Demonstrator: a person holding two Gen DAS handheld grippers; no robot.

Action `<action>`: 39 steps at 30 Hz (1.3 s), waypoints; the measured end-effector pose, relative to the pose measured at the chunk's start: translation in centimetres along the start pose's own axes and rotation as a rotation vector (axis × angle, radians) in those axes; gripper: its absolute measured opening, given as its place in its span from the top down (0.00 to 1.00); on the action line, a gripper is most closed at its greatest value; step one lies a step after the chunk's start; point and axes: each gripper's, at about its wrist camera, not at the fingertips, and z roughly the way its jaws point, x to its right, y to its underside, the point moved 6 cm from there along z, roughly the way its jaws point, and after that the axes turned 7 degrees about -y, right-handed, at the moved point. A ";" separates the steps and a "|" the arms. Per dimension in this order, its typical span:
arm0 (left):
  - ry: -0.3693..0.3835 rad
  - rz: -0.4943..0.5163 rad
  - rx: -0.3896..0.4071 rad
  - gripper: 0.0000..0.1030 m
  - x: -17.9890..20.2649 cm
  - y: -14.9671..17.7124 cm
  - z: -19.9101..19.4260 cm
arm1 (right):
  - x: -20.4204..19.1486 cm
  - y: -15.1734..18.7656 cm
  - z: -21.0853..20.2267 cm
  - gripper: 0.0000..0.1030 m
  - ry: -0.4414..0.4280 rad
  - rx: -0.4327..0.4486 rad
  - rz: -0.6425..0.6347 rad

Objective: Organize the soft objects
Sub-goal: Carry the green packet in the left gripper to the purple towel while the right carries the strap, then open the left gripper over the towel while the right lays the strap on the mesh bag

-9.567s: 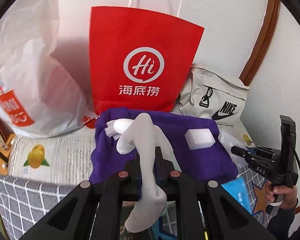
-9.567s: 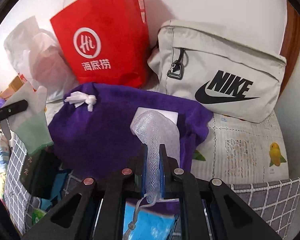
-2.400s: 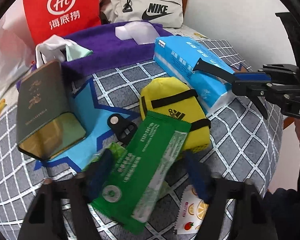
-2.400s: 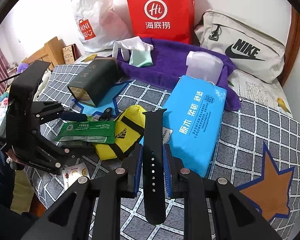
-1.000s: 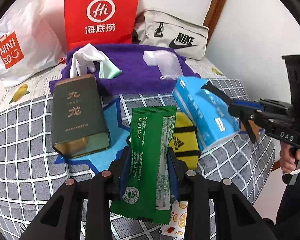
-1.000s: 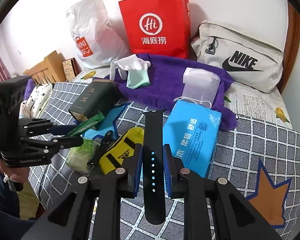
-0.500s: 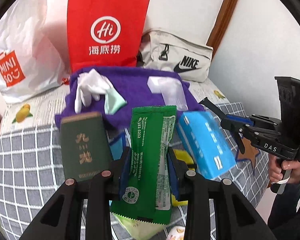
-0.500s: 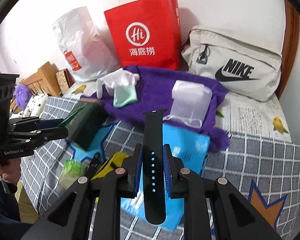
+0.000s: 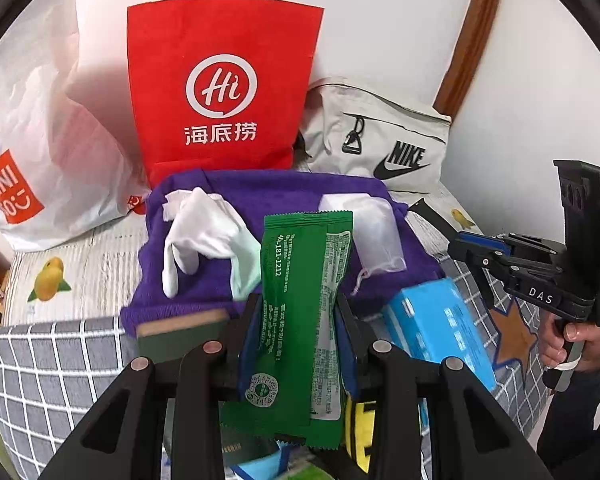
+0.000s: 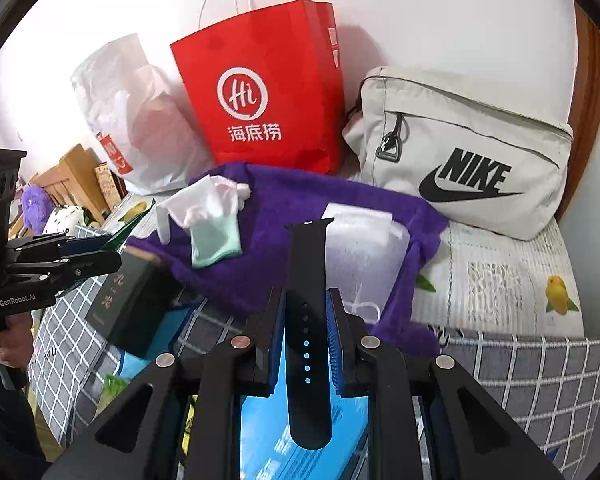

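Both grippers carried nearer purple towel (image 9: pixel 284 188) (bed's head end): left gripper (image 9: pixel 298 320) still clamps green packet (image 9: pixel 300 300), right gripper (image 10: pixel 306 328) black strap (image 10: pixel 308 280).

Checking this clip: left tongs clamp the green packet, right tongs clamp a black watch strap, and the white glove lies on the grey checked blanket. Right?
Not quite. The white glove lies on the purple towel, not the blanket, as the left wrist view shows. The left tongs do clamp the green packet, and the right tongs the black watch strap.

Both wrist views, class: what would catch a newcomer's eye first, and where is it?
The red paper bag stands against the wall, behind the purple towel. Close up, the left gripper clamps a green packet, and the right gripper clamps a black watch strap.
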 end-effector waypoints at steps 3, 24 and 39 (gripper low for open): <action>0.000 -0.007 -0.012 0.68 -0.2 -0.5 1.1 | 0.3 -0.9 0.8 0.81 -0.002 0.000 -0.004; -0.017 -0.037 -0.041 0.68 -1.3 -4.4 7.4 | 4.3 -3.0 8.0 0.81 -0.039 -0.067 0.045; -0.025 -0.025 -0.140 0.68 -0.8 -4.7 13.2 | 5.8 -1.7 10.0 0.67 -0.014 -0.124 0.064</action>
